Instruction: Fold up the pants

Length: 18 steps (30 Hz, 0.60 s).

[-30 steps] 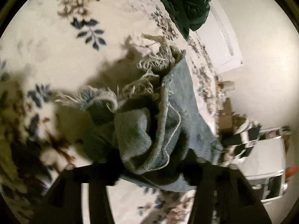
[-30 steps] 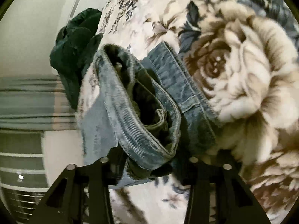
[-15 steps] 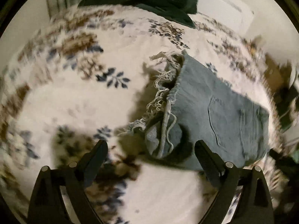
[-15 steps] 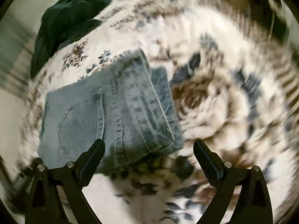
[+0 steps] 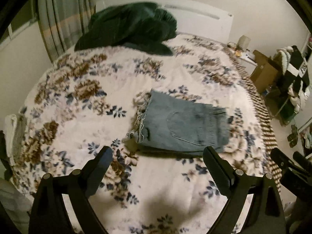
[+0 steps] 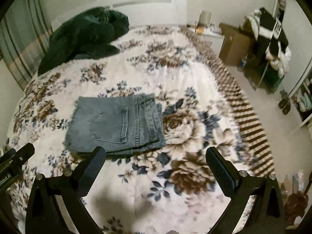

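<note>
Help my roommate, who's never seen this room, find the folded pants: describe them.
On the floral blanket covering the bed, below the dark green heap, lie the folded jeans. They're the only light-blue denim there, back pocket up, frayed hems at one end.

You are looking at a pair of faded light-blue denim pants, folded into a compact, roughly rectangular stack that lies flat on the bed. A stitched back pocket faces up on the top layer. The frayed, pale-fringed hem edge sits on the stack's left side, and the waistband, with a belt loop showing, runs along its right side above slightly offset lower layers.
</note>
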Tool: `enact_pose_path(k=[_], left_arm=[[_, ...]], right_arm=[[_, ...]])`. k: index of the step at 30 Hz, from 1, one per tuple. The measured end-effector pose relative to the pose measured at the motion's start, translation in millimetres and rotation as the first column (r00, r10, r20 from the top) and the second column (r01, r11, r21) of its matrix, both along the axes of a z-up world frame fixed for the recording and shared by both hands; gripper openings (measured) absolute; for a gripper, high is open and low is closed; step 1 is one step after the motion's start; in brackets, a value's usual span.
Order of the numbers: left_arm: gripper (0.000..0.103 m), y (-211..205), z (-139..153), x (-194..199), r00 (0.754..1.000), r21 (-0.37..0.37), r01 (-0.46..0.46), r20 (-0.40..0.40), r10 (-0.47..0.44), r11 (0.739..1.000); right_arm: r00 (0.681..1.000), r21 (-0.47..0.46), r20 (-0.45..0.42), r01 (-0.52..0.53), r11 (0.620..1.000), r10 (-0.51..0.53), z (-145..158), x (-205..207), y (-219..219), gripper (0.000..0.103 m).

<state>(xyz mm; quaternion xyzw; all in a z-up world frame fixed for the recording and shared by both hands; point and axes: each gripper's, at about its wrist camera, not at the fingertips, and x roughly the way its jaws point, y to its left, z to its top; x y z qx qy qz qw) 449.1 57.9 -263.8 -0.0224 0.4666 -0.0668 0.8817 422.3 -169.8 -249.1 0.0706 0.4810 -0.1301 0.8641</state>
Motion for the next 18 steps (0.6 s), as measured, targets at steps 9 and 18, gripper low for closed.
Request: enact_pose_path(k=[9, 18], left_arm=[[0.095, -1, 110, -106, 0.994, 0.015, 0.004, 0.11, -0.006, 1.0], [0.095, 13, 177, -175, 0.986, 0.018, -0.025, 0.166, 0.022, 1.0]], right_arm=[[0.988, -0.044, 0.148, -0.036, 0.998, 0.042, 151, -115, 10, 0.103], [0.971, -0.077, 0.218, -0.087, 0.993, 0.102, 251, -206, 33, 0.103]])
